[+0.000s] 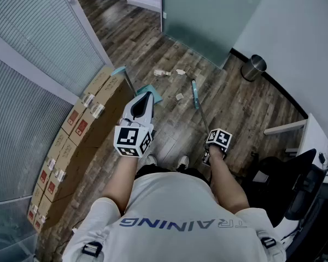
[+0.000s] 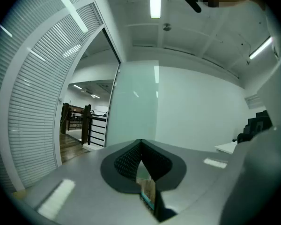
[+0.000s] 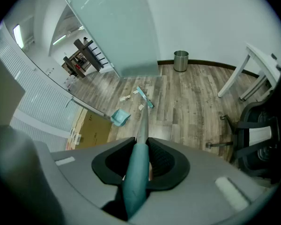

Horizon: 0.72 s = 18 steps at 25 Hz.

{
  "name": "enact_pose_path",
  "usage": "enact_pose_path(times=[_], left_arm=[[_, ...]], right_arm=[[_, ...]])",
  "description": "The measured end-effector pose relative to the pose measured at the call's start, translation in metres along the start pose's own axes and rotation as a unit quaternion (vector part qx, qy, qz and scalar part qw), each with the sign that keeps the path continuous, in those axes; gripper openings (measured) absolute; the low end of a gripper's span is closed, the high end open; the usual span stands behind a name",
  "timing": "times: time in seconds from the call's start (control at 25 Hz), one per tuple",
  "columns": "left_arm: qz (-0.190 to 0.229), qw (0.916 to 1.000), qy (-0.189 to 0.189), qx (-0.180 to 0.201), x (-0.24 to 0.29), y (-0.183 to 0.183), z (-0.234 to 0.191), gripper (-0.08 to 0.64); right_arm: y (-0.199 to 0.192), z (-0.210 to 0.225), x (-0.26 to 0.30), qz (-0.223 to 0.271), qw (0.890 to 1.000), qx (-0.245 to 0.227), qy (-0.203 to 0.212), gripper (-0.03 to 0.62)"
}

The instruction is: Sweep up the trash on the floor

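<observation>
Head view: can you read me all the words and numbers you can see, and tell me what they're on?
"TRAINING": on the back of the person's white shirt, upside down to this camera.
Stickers and red marks on the cardboard boxes: too small to read.
Left marker cube and right marker cube: only black-and-white square patterns, no words.
No other words or numbers can be read in this view.

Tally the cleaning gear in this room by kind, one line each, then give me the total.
broom: 1
dustpan: 1
metal trash bin: 1
Total: 3
</observation>
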<state>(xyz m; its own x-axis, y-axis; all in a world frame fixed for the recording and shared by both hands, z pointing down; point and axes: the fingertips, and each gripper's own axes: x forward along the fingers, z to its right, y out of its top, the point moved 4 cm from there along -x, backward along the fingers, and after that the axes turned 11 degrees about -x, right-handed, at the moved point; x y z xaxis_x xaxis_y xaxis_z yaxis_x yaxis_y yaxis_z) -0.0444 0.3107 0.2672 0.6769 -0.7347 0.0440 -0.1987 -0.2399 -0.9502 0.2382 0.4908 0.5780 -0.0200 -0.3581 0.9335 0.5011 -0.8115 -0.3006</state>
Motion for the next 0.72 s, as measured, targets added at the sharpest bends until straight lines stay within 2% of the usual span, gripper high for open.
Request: enact_pose_path(times=[0.72], left_arm=[[-0.003, 0.9998, -0.005, -0.018, -0.014, 0.002, -0.037, 0.0]], right_arm=[[-0.009, -0.03, 0.002, 0.014, 1.0, 0.009, -0.002, 0.101]])
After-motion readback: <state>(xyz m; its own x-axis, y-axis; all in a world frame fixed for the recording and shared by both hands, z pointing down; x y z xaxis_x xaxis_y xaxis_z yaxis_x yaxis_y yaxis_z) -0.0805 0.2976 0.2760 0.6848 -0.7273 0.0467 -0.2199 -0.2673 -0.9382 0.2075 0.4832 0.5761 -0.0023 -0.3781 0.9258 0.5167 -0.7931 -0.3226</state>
